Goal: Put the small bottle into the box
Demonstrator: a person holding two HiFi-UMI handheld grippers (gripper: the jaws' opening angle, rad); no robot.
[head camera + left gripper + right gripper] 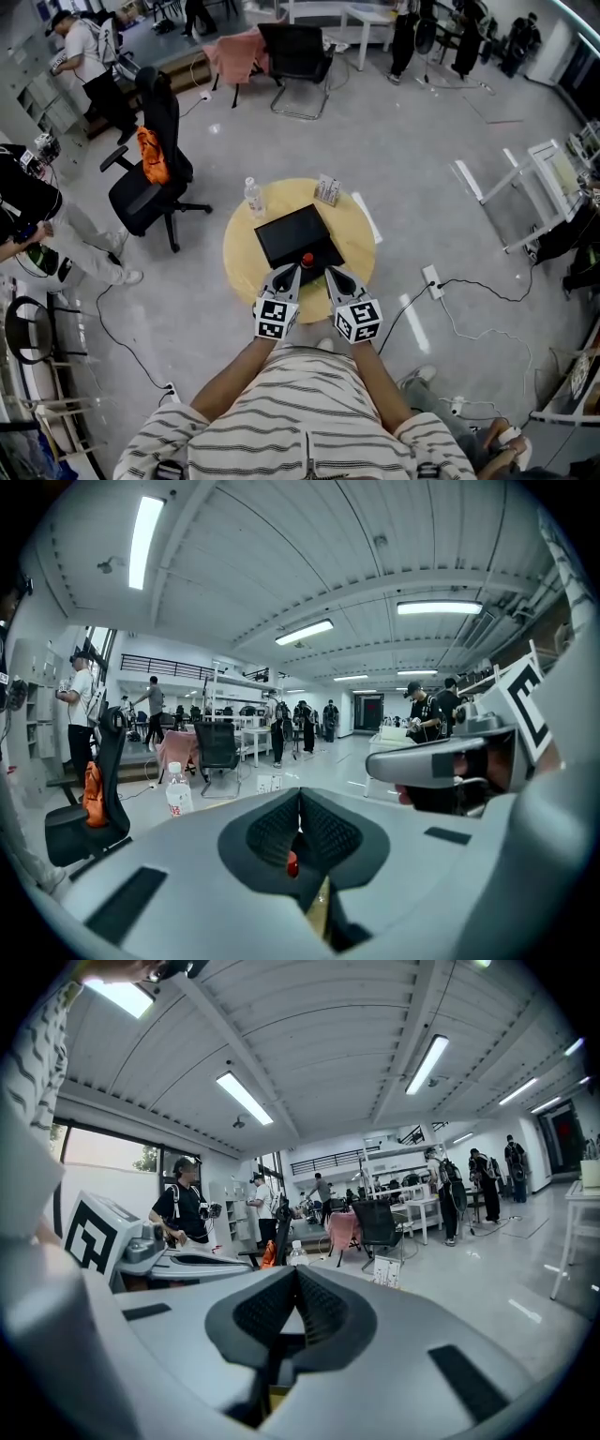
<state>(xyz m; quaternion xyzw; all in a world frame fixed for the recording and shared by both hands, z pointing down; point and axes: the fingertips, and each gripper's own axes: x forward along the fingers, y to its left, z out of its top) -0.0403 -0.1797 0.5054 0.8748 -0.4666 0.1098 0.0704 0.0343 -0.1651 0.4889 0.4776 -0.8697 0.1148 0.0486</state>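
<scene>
While both grippers are over the near side of the table (pixel 239 253), the left gripper (pixel 292 271) has its jaws closed with nothing held: in the left gripper view (pixel 300 803) the two pads meet at the tips. The right gripper (pixel 331 273) looks the same in its own view (pixel 295 1279), with the pads together at the tips and nothing between them. The small bottle (pixel 307 260), of which only the red top is clear, stands just ahead of the two grippers and between their tips, at the near edge of the box (pixel 291 230). I cannot tell if it is inside the box or only touching its edge. Through the slit under the closed left jaws the same red top (pixel 292 862) shows. The black box lies straight ahead of both grippers. Beyond it, ahead and to the left of the left gripper, a water bottle (pixel 251 195) stands upright. A carton (pixel 326 190) stands beyond the box, ahead of the right gripper. The two grippers are side by side, near each other but apart.
</scene>
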